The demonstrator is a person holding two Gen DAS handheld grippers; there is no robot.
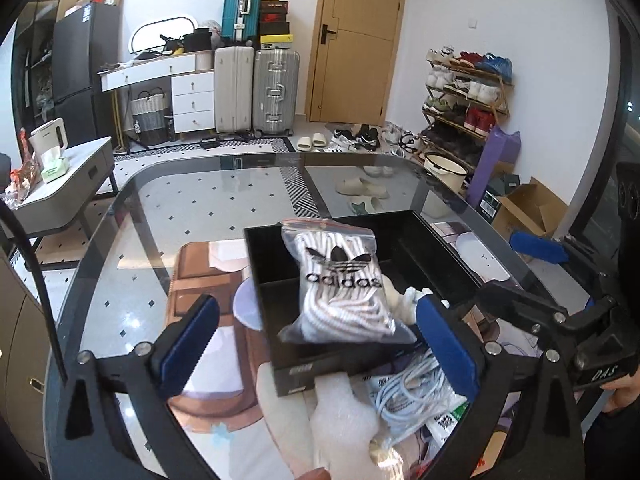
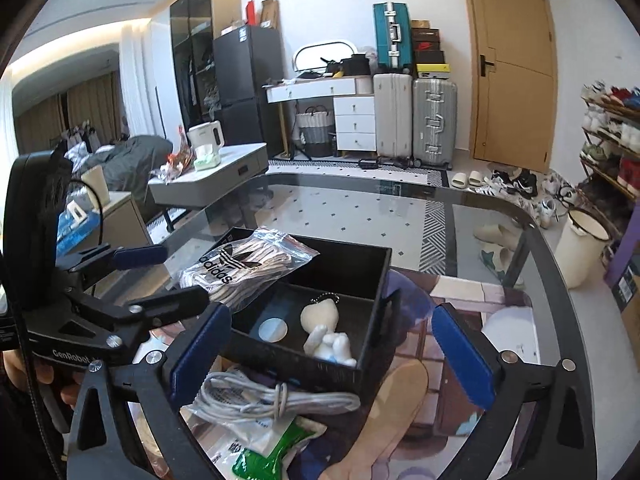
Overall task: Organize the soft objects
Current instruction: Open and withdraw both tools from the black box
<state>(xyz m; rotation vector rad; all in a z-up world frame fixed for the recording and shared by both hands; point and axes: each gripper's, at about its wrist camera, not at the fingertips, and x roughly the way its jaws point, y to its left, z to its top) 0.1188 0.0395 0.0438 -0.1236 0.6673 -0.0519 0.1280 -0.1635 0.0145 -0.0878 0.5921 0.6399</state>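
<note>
The bag of socks (image 1: 338, 284) lies across the black box (image 1: 436, 256) on the glass table (image 1: 192, 208). It leans over the dividing wall inside the box, so it is not sitting flat in one part yet. In the right view, one end of the bag pokes out over the box's far left wall.

Your left gripper (image 1: 316, 344) is wide apart and holds nothing. The bag is in front of it, between its two blue pads, but they are not touching it. Your right gripper (image 2: 332, 344) is also wide apart and empty. It hovers near the front of the box.

The bag looks light and squishy. The plastic is shiny, so it may slip. Pinch it in the fat middle, where the socks are, not at the thin flat edge by the zip.

A little white soft toy (image 2: 326, 330) lies in the near part of the box. It looks soft and light too. Grab its round body, not the thin bead chain.

A bundle of white cable (image 2: 272, 398) sits on the table just in front of the box. It is floppy, so take it by the tied middle.
</note>
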